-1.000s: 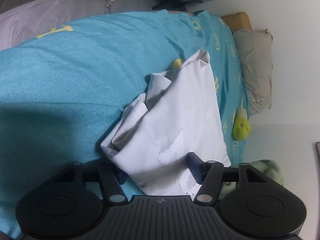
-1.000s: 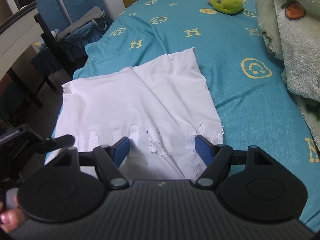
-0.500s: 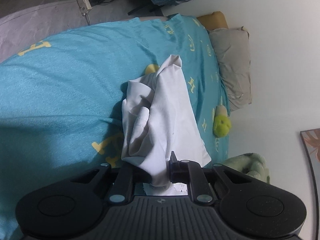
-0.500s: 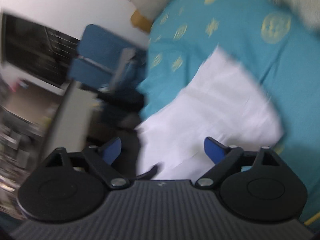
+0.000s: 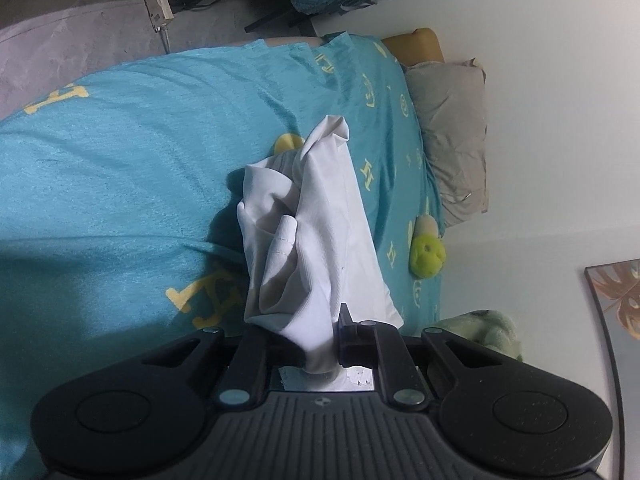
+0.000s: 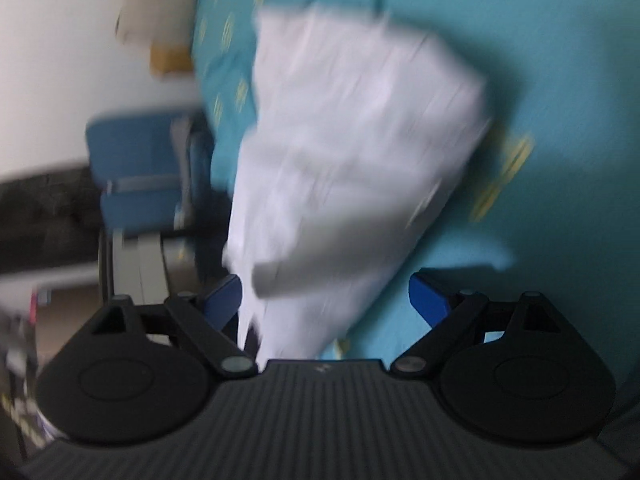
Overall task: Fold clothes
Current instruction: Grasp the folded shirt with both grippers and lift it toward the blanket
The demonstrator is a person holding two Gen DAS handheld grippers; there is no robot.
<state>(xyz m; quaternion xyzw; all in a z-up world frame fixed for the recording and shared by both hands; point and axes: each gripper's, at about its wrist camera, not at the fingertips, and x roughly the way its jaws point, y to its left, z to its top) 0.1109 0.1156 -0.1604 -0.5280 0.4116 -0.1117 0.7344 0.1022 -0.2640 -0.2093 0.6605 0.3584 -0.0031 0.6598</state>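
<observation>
Left tongs (image 5: 320, 354) were clamped on the near end of the shirt (image 5: 320, 232); it trailed lengthwise away over the bed (image 5: 120, 160); right tongs (image 6: 325, 300) gaped, blurred, cloth between them ungripped.

Teal bedsheet with yellow letter and smiley prints (image 5: 132, 184) covers the bed. Grey rumpled pillow (image 5: 456, 140) at the head, mustard cushion (image 5: 416, 42) touching it. Lime-green round plush toy (image 5: 427, 255) near the bed edge by the white wall (image 5: 560, 100). Pale green fleece blanket (image 5: 486, 330) bunched nearby. Blue padded chair (image 6: 140, 176), blurred, beside the bed.
</observation>
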